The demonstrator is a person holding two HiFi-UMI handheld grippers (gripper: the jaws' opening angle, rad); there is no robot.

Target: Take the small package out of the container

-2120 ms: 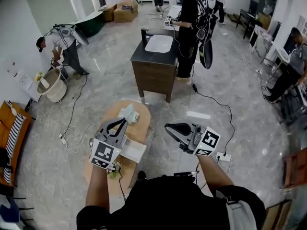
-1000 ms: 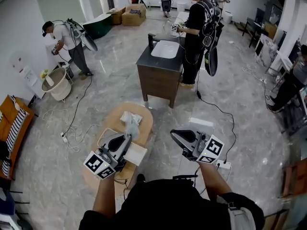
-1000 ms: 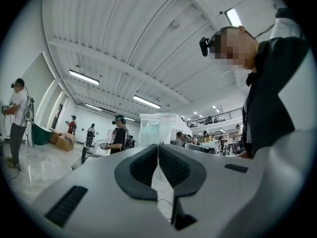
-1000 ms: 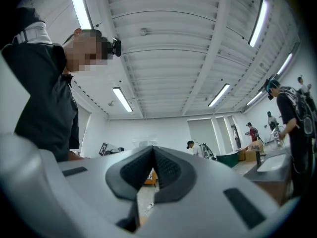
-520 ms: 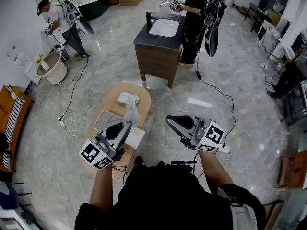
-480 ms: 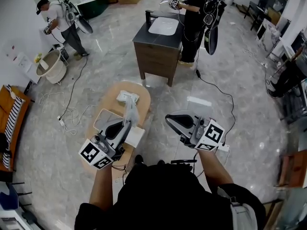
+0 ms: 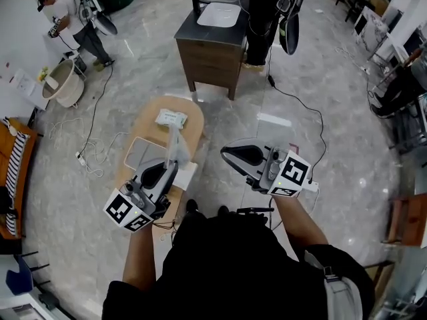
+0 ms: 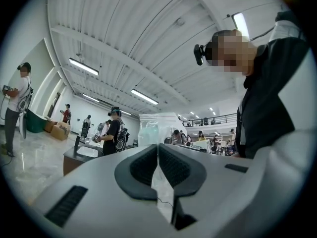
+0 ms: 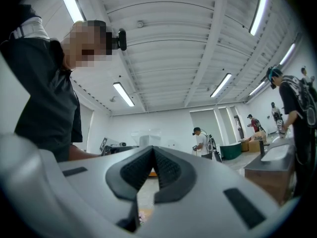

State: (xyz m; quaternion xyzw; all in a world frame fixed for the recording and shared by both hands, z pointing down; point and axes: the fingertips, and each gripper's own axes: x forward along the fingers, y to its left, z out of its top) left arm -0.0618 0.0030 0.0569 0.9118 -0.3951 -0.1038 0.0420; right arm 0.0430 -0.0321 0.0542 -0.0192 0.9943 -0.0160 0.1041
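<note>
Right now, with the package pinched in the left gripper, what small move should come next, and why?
Probably carry the small package forward and lower it onto the table beside the other package: the left gripper is shut on it, already out of the container.

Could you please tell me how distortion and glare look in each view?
Head view: strong fisheye curvature, soft sheen on the floor. Left gripper view: black round vignette, bright ceiling lights. Right gripper view: same vignette, strip lights glaring.
</note>
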